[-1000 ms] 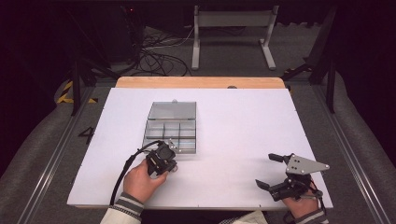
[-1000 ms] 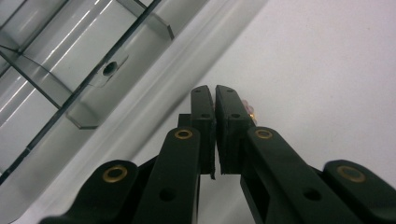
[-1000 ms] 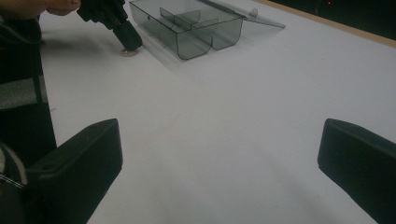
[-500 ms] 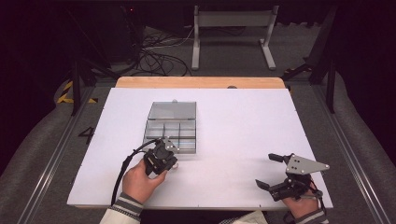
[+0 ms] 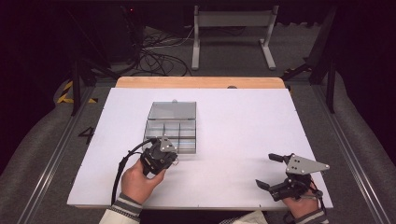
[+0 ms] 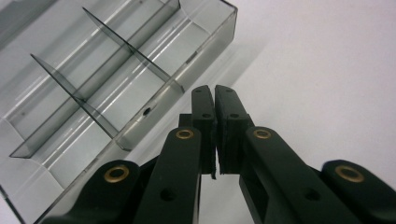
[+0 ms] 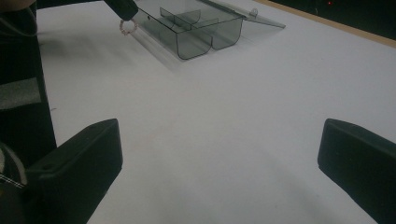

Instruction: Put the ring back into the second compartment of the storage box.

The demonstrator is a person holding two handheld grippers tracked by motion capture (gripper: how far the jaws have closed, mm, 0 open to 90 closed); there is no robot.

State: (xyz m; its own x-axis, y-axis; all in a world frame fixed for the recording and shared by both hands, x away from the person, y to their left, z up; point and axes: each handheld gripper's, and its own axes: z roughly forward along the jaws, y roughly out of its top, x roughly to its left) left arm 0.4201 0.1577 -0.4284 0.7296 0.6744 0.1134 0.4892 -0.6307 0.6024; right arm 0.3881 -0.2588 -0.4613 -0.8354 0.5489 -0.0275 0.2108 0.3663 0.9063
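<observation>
High view: the left gripper (image 5: 172, 158), jaws together on a small beaded ring (image 7: 127, 26), hangs at the clear divided box's (image 5: 172, 126) near edge; the right gripper (image 5: 271, 171), jaws apart, rests near the white board's (image 5: 243, 121) near right corner.

We can read one mark: a black digit "4" (image 5: 87, 135) on the grey floor (image 5: 51, 154), just off the desk (image 5: 243, 130) at about nine o'clock from its middle, beside the left edge of the white top. At about ten o'clock from the desk we see yellow-and-black hazard stripes (image 5: 70, 93) on the floor, a sign without words. We find no readable lettering, brand or label on anything else; in both gripper views nothing legible appears.
</observation>
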